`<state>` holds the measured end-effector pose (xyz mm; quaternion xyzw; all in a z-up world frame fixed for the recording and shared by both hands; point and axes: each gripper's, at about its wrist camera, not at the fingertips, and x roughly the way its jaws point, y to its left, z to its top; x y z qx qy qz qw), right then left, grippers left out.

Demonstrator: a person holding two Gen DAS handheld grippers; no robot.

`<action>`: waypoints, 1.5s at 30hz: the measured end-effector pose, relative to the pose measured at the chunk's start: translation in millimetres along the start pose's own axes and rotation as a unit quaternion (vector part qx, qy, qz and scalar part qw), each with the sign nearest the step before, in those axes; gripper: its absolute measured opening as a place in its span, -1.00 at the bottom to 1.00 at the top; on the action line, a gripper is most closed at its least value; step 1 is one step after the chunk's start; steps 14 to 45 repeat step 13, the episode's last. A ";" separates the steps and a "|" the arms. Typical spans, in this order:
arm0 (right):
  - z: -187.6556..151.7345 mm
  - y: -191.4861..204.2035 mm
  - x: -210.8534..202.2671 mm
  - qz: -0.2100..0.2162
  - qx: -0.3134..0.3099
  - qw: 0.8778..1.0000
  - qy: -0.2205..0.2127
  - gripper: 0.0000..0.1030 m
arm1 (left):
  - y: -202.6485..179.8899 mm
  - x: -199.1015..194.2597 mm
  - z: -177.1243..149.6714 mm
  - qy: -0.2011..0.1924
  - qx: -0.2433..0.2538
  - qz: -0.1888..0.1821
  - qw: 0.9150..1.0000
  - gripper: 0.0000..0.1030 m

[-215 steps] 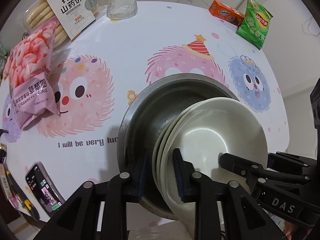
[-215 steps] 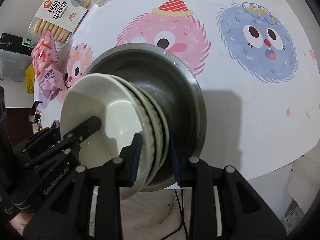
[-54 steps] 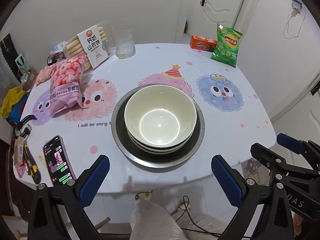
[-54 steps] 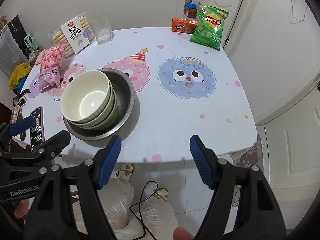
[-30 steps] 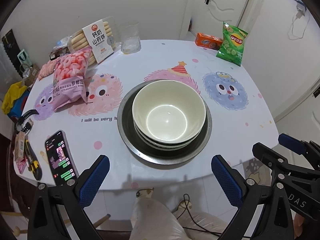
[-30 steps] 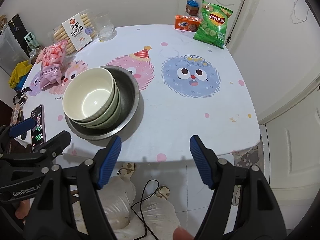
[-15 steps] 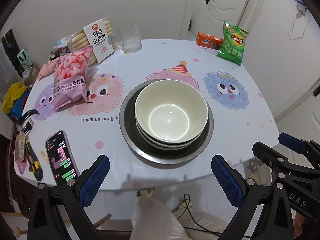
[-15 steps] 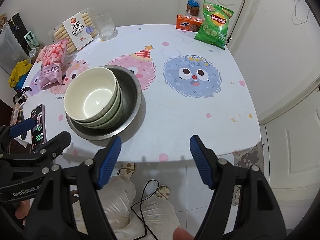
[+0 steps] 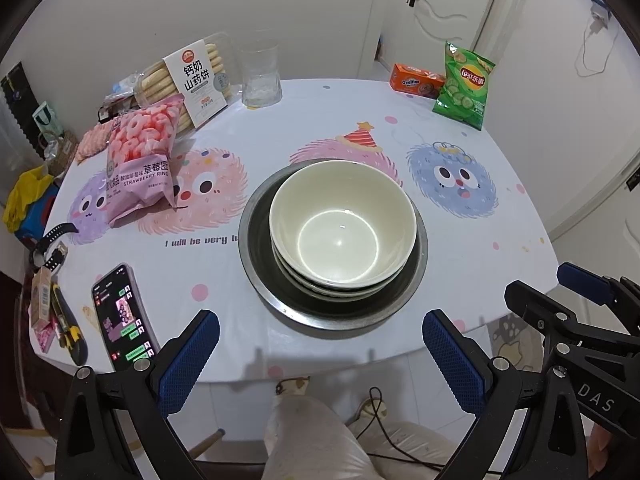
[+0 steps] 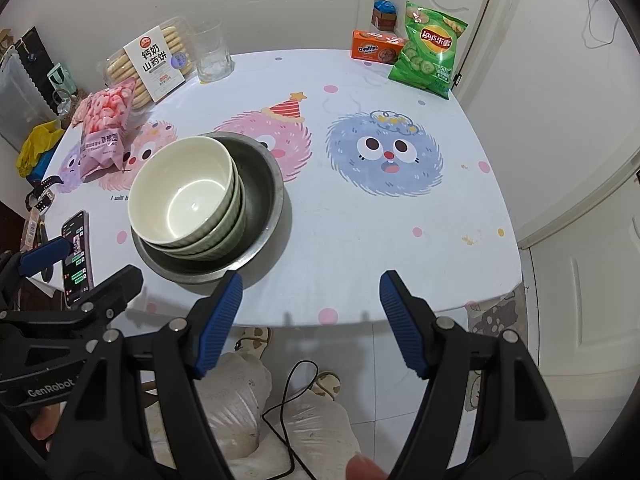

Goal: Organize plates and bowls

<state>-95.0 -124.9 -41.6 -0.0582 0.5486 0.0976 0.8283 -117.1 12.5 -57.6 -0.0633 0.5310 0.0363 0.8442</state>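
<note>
A stack of three cream bowls (image 9: 342,224) sits upright inside a wide steel basin (image 9: 260,276) on the cartoon-print table; it also shows in the right wrist view (image 10: 188,196), in the basin (image 10: 260,184). My left gripper (image 9: 320,356) is open and empty, held back off the table's near edge. My right gripper (image 10: 310,320) is open and empty, also off the near edge, to the right of the basin.
A phone (image 9: 122,322) lies at the front left. A pink snack bag (image 9: 140,160), biscuit pack (image 9: 192,80) and glass (image 9: 260,74) stand at the back left. A green chip bag (image 9: 464,84) and orange box (image 9: 416,82) are back right.
Both grippers let go of the bowl stack, opened wide and drew back from the table. In the last second they have barely shifted.
</note>
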 end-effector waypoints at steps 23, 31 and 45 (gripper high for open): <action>1.5 -1.1 0.1 0.000 0.001 1.000 0.001 0.39 | -1.7 0.8 2.2 0.000 0.000 -0.002 1.000 1.00; 1.5 -1.1 0.1 0.000 0.001 1.000 0.001 0.39 | -1.7 0.8 2.2 0.000 0.000 -0.002 1.000 1.00; 1.5 -1.1 0.1 0.000 0.001 1.000 0.001 0.39 | -1.7 0.8 2.2 0.000 0.000 -0.002 1.000 1.00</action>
